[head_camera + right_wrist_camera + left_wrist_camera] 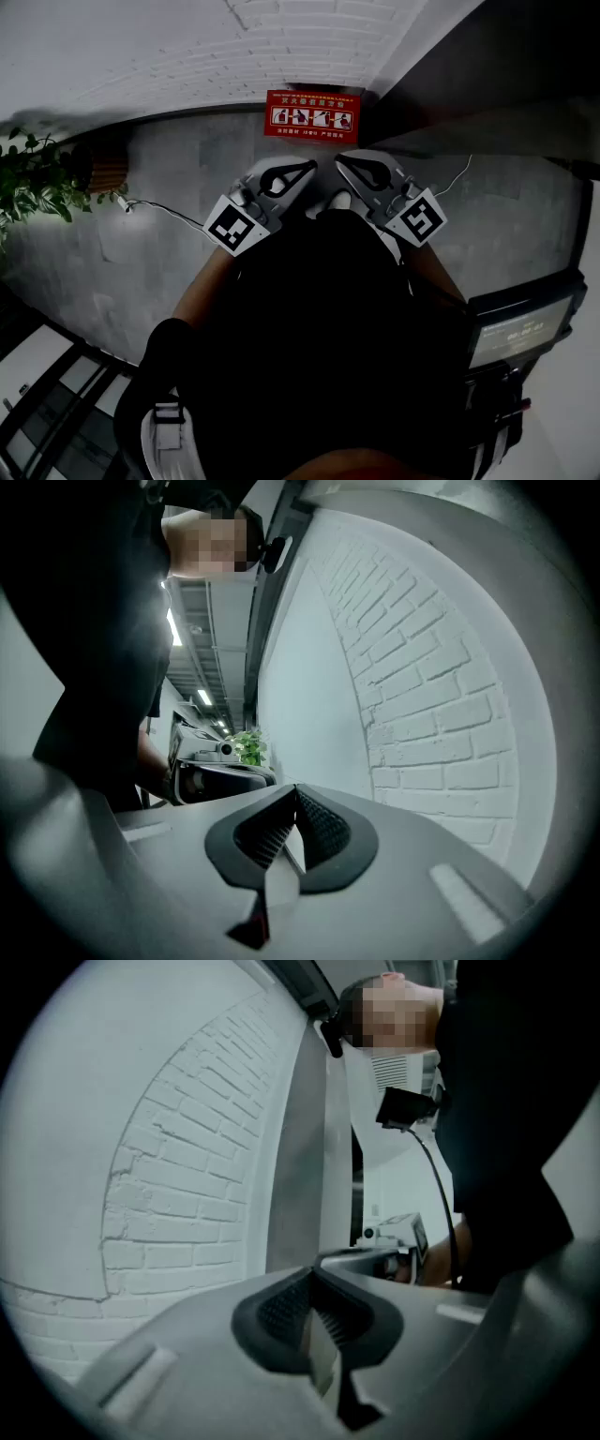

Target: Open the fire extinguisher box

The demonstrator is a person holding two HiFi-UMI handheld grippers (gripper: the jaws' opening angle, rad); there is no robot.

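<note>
The red fire extinguisher box (314,117) stands on the grey floor against the white brick wall, its lid with white pictograms down. Both grippers are held close to the person's body, a short way in front of the box and touching nothing. My left gripper (309,168) points right and my right gripper (339,161) points left, tips almost facing each other. In the left gripper view the jaws (314,1276) meet with nothing between them. The right gripper's jaws (295,794) are likewise shut and empty. Neither gripper view shows the box.
A green plant (28,178) in a brown pot (105,174) stands at the left wall. A thin cable (164,212) runs across the floor. A dark machine with a screen (520,330) is at the right. The white brick wall (178,1176) is close by.
</note>
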